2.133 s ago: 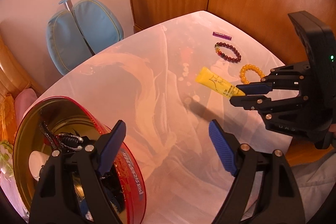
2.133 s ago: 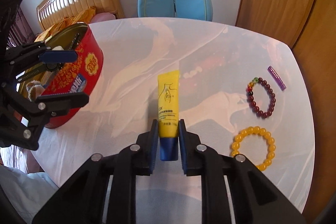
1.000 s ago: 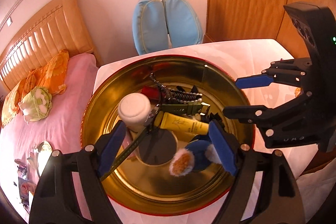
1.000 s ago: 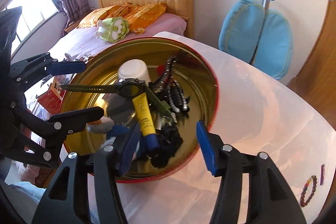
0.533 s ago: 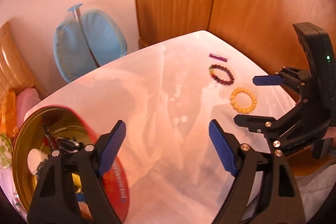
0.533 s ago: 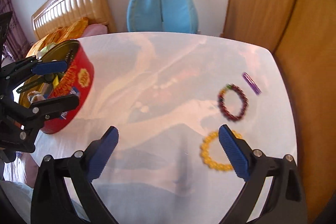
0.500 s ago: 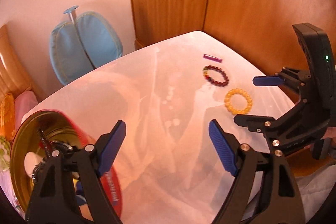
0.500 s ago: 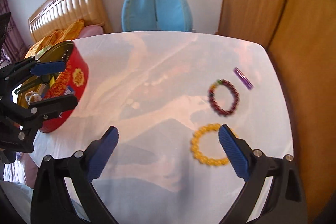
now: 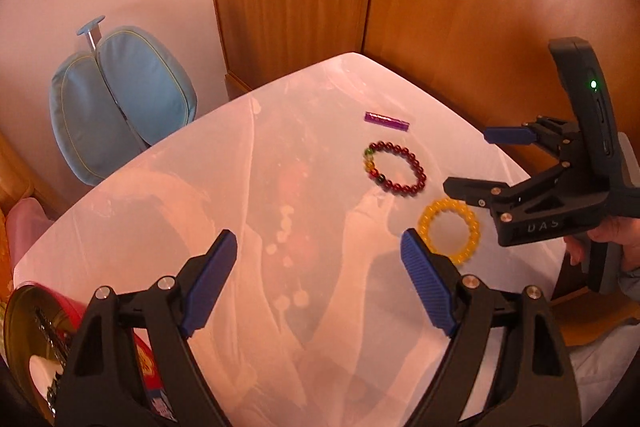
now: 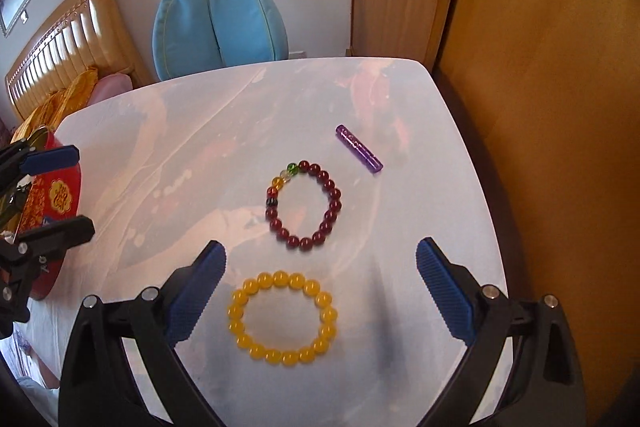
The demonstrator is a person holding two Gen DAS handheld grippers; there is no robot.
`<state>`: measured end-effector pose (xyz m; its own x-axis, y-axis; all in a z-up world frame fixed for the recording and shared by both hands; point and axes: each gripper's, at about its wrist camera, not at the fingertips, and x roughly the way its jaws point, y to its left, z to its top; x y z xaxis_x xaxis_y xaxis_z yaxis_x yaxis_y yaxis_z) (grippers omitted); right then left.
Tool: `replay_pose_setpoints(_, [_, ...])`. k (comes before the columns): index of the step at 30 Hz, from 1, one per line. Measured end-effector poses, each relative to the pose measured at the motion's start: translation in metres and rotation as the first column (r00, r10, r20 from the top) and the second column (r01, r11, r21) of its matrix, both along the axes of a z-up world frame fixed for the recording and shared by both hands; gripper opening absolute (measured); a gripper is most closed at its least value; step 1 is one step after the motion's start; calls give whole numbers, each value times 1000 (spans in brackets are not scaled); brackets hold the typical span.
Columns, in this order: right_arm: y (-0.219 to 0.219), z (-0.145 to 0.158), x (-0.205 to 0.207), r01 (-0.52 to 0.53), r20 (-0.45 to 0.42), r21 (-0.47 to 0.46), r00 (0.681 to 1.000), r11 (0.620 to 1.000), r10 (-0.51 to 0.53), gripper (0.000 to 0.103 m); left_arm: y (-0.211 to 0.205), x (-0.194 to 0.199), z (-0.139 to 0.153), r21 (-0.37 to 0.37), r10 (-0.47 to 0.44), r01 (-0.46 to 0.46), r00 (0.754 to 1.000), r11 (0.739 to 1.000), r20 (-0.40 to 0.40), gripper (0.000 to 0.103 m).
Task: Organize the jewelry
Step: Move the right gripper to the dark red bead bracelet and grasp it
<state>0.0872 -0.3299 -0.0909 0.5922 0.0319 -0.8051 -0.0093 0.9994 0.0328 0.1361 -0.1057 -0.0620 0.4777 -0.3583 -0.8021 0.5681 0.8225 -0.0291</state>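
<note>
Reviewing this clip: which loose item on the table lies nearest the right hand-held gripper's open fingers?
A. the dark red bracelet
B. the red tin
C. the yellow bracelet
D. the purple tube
C: in the right wrist view the yellow bracelet lies just ahead of the open right hand-held gripper, with the dark red bracelet and the purple tube farther out.
</note>
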Motion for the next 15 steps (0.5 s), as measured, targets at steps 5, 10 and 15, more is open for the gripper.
replay_pose_setpoints(5, [-1,-14,42,24,-25,-27,999,999,-25,97,0,35,-19,-16,-2,1,998,1000,-62,82])
replay_pose_setpoints(10, [-2,-33,63,45,-76,-62,996,997,-50,93,0,49,-36,-23,-5,2,994,1000,-107,82])
replay_pose_setpoints(15, [-4,-46,65,46,-119,-43,992,998,-50,62,4,50,-42,-36,-8,2,989,999,-146,82])
